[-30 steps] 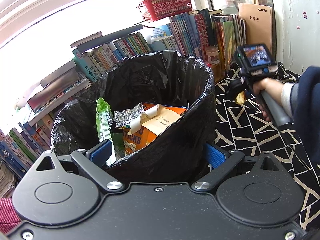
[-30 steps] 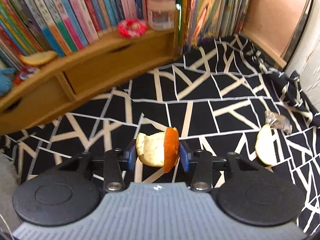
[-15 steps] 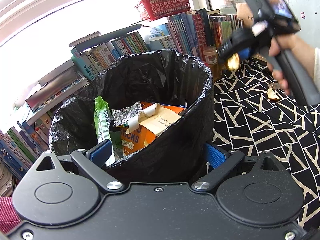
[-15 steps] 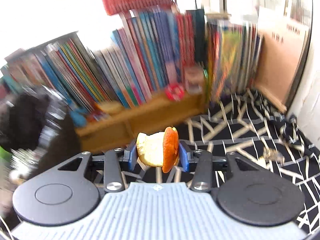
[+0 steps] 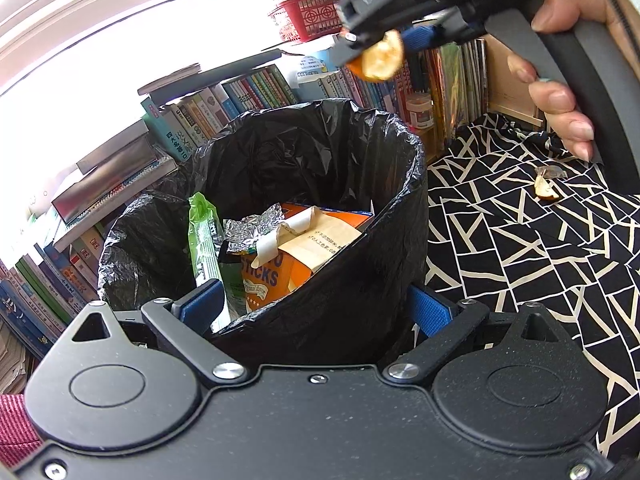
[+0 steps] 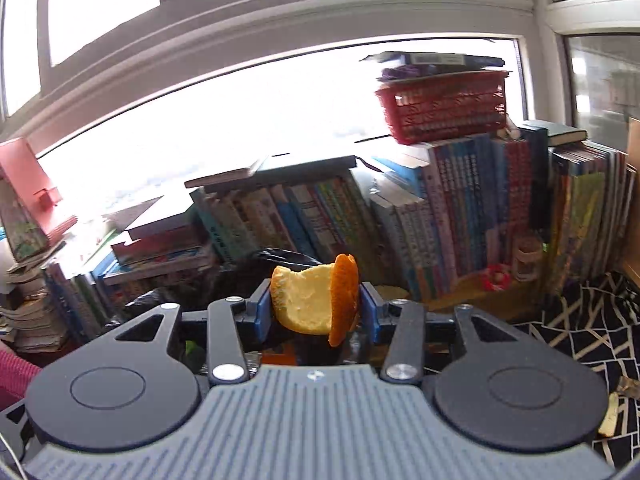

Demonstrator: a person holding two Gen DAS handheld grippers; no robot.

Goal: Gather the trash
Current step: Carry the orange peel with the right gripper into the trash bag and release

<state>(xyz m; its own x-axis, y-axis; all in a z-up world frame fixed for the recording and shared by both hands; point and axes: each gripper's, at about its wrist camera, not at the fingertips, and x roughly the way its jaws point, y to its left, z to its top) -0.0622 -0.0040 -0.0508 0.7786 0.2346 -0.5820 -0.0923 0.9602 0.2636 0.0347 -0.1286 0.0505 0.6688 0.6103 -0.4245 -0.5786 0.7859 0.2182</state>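
Note:
A curled piece of orange peel [image 6: 308,300] sits between the blue pads of my right gripper [image 6: 316,308], whose jaws are opening while the pads still touch it. In the left wrist view that right gripper [image 5: 380,46] hangs high above the far rim of the trash bin [image 5: 412,148], with the peel [image 5: 380,60] in it. The bin is lined with a black bag and holds a snack box, foil and a green wrapper. My left gripper [image 5: 314,306] stands wide, and the bin's near wall fills the gap and touches both pads. Another peel [image 5: 545,190] lies on the patterned cloth.
A row of books [image 6: 460,208] with a red basket [image 6: 444,108] on top stands behind the bin, under a bright window. A crumpled clear wrapper [image 5: 554,172] lies by the loose peel. A person's hand [image 5: 560,100] grips the right handle. The black-and-white cloth [image 5: 520,264] spreads to the right.
My right gripper has risen from the cloth with the peel and swung left, ending above the bin's far rim. The left gripper and the bin have not moved.

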